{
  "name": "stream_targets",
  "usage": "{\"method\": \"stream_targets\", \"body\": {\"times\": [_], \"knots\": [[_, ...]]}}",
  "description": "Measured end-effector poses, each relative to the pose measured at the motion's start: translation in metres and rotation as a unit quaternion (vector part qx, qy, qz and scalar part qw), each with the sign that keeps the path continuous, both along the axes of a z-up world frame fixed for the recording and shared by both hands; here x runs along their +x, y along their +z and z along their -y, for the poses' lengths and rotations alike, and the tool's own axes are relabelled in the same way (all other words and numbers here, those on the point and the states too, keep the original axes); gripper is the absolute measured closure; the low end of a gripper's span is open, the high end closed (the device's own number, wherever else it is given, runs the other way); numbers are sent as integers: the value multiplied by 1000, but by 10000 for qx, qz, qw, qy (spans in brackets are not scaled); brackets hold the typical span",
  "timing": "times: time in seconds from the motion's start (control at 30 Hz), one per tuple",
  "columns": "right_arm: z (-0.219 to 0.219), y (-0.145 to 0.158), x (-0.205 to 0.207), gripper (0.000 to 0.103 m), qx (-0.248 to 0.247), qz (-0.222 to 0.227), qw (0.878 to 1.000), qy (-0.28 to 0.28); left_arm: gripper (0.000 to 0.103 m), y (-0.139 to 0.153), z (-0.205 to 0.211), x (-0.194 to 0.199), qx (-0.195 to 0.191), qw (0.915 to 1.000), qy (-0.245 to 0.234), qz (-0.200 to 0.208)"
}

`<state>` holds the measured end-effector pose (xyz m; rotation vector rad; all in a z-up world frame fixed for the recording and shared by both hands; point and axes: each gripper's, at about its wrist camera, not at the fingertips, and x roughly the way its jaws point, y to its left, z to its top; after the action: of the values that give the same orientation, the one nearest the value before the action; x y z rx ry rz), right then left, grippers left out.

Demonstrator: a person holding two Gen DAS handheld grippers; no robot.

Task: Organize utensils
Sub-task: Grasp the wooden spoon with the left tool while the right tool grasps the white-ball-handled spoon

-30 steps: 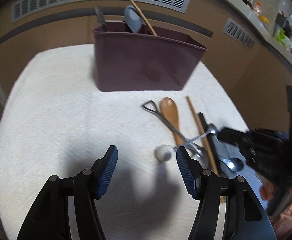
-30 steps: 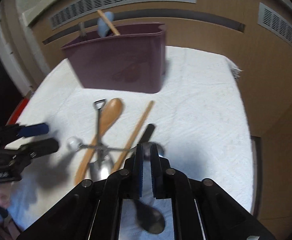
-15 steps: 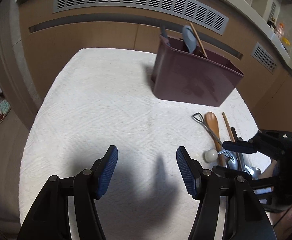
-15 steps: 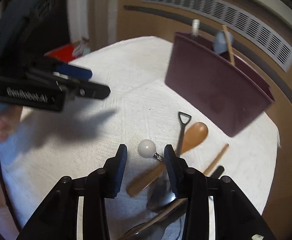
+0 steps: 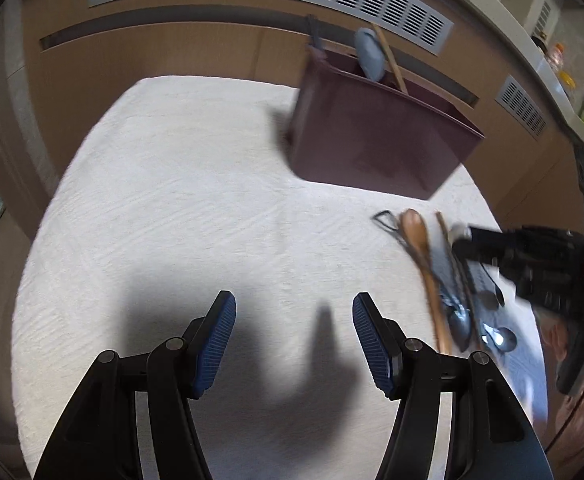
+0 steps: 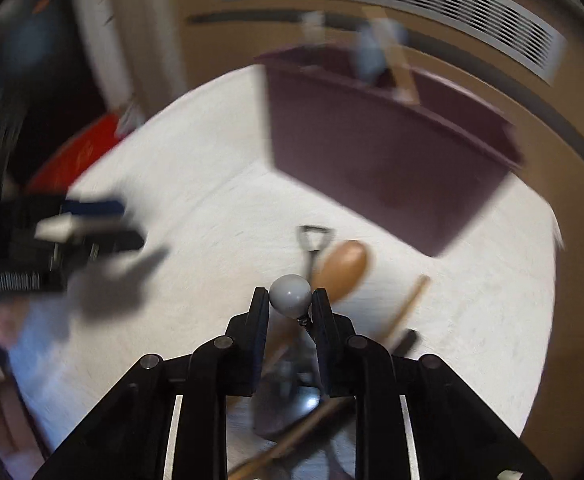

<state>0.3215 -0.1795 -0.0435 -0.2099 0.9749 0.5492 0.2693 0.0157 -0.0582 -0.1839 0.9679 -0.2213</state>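
Between the right tongs (image 6: 290, 298) fingers sits the grey ball end (image 6: 290, 295) of a metal utensil; jaws have just been closing, pads now pressed on both sides of the ball, so clenched on it. Its thin stem drops down behind the fingers; rest of it is blurred. Below and beyond lies the loose pile on the white tabletop (image 6: 196, 184): wooden spoon (image 6: 341, 264), black-handled shovel-shaped utensil (image 6: 312, 240), wooden stick (image 6: 407, 304), metal spoons nearer the camera, too blurred to count. Maroon bin (image 6: 375, 160) stands further back with a few utensils upright in it.

Left tongs (image 5: 293, 340) released, jaws wide, nothing between them, over bare cloth well apart from the pile. Left view has the pile at right, right tongs (image 5: 467, 240) above it, bin (image 5: 371, 140) behind.
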Motion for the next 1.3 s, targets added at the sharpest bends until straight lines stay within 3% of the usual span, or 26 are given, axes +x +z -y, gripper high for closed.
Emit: {"method": "stream_targets", "body": {"times": [0.17,0.27,0.33,0.53,0.73,0.77,0.93,1.03,1.13,1.3], "knots": [[57,-4,21,84,329,-177,9919,-1215,41,8,55,19,12,9973,-729,9],[84,-13,18,84,420,-118,9870,-1550,47,15,87,34,135,9933,-1137,175],[91,-17,12,84,450,-39,9855,-1636,57,14,104,47,289,9913,-1277,154],[105,-18,-2,83,714,65,9837,-1648,57,-9,133,90,809,9871,-1330,-364],[111,-21,-8,83,889,93,9824,-1638,60,-15,150,93,1438,9798,-1379,-176],[109,-23,-7,83,860,38,9828,-1636,66,-15,152,89,1477,9784,-1444,-105],[109,-25,-7,77,818,-197,9854,-1481,71,-14,134,62,1537,9747,-1619,77],[119,-17,-14,71,736,79,9829,-1684,71,-14,114,42,1515,9734,-1715,92],[122,-18,-20,70,243,264,9823,-1840,71,-13,99,26,1583,9717,-1744,177],[123,-33,-27,70,81,-18,9869,-1613,71,-11,71,12,1173,9786,-1680,195]]}}
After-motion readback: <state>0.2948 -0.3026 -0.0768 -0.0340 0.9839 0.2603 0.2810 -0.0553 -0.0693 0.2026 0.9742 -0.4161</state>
